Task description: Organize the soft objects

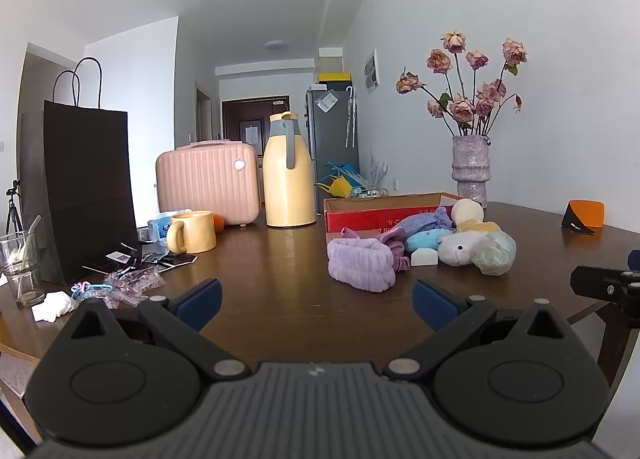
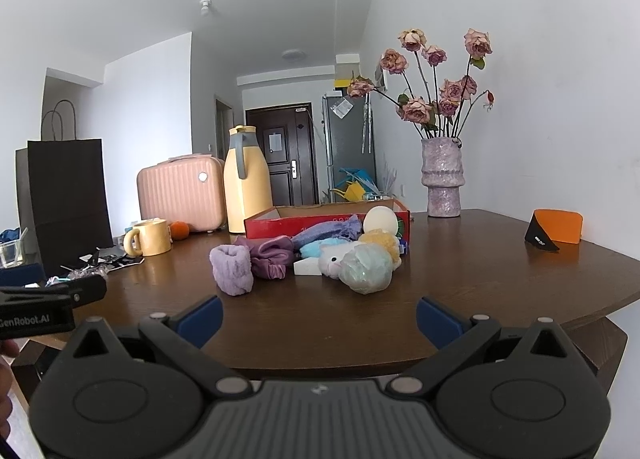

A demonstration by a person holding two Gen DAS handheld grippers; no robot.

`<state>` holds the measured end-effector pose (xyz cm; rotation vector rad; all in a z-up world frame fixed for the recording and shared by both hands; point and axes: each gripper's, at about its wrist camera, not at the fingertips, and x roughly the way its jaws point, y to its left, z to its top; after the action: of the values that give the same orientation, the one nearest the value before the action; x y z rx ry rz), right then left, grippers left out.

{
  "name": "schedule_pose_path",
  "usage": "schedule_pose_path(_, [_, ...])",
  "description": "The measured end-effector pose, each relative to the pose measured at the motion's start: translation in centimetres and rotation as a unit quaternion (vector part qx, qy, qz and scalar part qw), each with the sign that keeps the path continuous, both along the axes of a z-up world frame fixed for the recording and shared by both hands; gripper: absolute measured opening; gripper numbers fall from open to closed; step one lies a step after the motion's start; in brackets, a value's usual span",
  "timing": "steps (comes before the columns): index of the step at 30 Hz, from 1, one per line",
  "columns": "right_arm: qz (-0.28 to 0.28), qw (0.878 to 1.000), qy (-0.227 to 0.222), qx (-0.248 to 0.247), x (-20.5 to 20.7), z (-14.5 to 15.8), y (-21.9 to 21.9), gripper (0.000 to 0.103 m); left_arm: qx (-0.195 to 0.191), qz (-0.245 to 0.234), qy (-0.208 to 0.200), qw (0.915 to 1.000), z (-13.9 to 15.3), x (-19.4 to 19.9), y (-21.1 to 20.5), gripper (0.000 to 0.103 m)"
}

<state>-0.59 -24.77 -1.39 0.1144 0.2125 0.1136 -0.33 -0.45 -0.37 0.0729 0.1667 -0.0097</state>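
Both wrist views low, facing table (image 1: 280,259).

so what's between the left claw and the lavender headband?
Nothing: only bare table separates the open left claw from the lavender headband, per the left wrist view.

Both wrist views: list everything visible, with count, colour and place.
soft pile: one, mixed pastels, table centre
red box: one, behind pile
thermos: one, yellow, left of box
case: one, pink, beside thermos
mug: one, yellow, left
paper bag: one, black, far left
glass: one, clear, left edge
vase: one, lilac, dried roses, right rear
orange pouch: one, far right
left gripper: jaws open
right gripper: jaws open
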Motion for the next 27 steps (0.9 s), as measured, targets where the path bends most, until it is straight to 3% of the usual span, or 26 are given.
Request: schedule_pose_path(27, [-0.003,1.000,-0.003,-0.004,-0.20,-0.06,0.01,0.103,0.003,-0.001,-0.004,1.0000,0.08,-0.22,0.07,0.103])
